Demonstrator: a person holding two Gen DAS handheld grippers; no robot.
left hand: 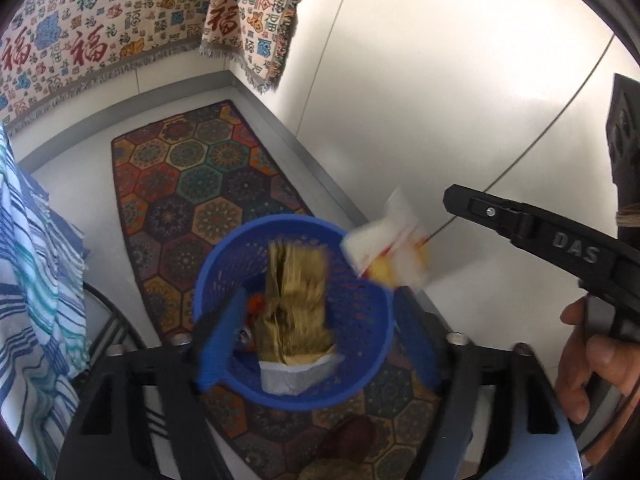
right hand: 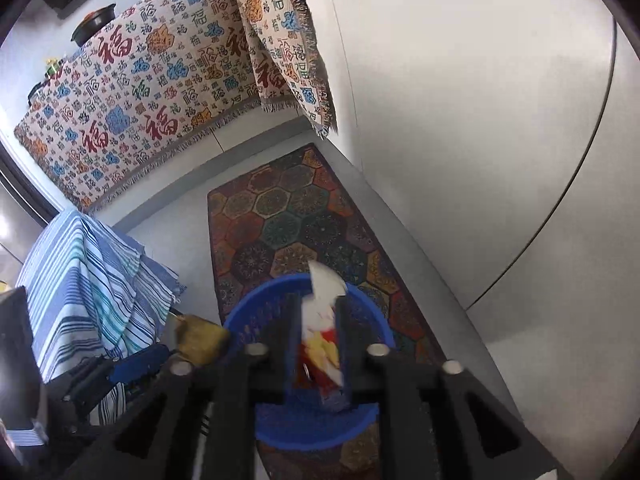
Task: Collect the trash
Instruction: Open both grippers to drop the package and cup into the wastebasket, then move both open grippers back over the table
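A blue perforated basket (left hand: 360,344) stands on the patterned rug. Over it my left gripper (left hand: 320,294) is open wide, and a blurred brown paper bag (left hand: 296,304) hangs loose between its fingers, partly inside the basket. Orange scraps lie at the basket's bottom. In the right wrist view my right gripper (right hand: 319,300) is open above the basket (right hand: 248,320), with a blurred white, red and yellow wrapper (right hand: 322,320) in the gap. The same wrapper (left hand: 384,244) shows above the basket's right rim in the left wrist view, beside the right gripper's black finger (left hand: 480,210).
The hexagon-patterned rug (right hand: 280,216) runs along a white cabinet wall (right hand: 460,160). A blue striped cloth (right hand: 88,280) hangs at the left. A cream blanket with red characters (right hand: 140,92) drapes across the back. A person's hand (left hand: 588,364) grips the right gripper's handle.
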